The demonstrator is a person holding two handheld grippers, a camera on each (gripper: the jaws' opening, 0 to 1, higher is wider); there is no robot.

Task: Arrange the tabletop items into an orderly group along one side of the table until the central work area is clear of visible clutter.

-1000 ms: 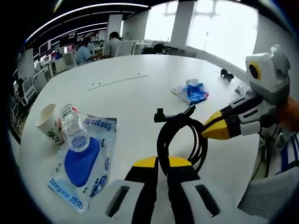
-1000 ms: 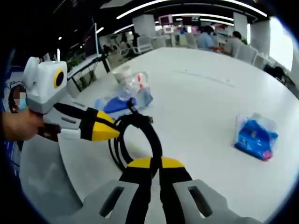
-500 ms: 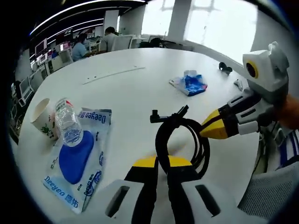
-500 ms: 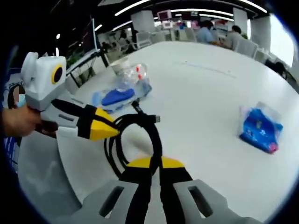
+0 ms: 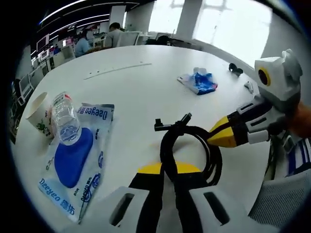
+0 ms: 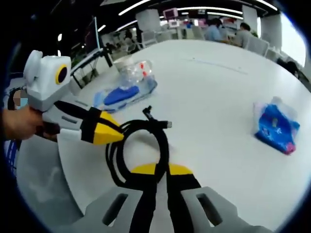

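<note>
Left tool [image 5: 164, 171] and right tool [image 6: 156, 171] each clamped on the coiled black cable [image 5: 189, 145], held between them just above the white tabletop [image 5: 141, 92]. Step, as judged: carrying the cable. Next: set it beside the blue pouch [image 5: 77, 158], bottle [image 5: 64, 125] and cup [image 5: 38, 114].

The right gripper [image 6: 156, 171] has its jaws closed on a coiled black cable [image 6: 141, 145] over the near edge of the white table [image 6: 214, 97]. The left gripper [image 6: 114, 135] comes in from the left, its tip at the coil. A blue packet [image 6: 276, 127] lies to the right. Far left sit a bottle [image 6: 136, 73], cup [image 6: 125, 63] and blue pouch [image 6: 121, 96].
</note>
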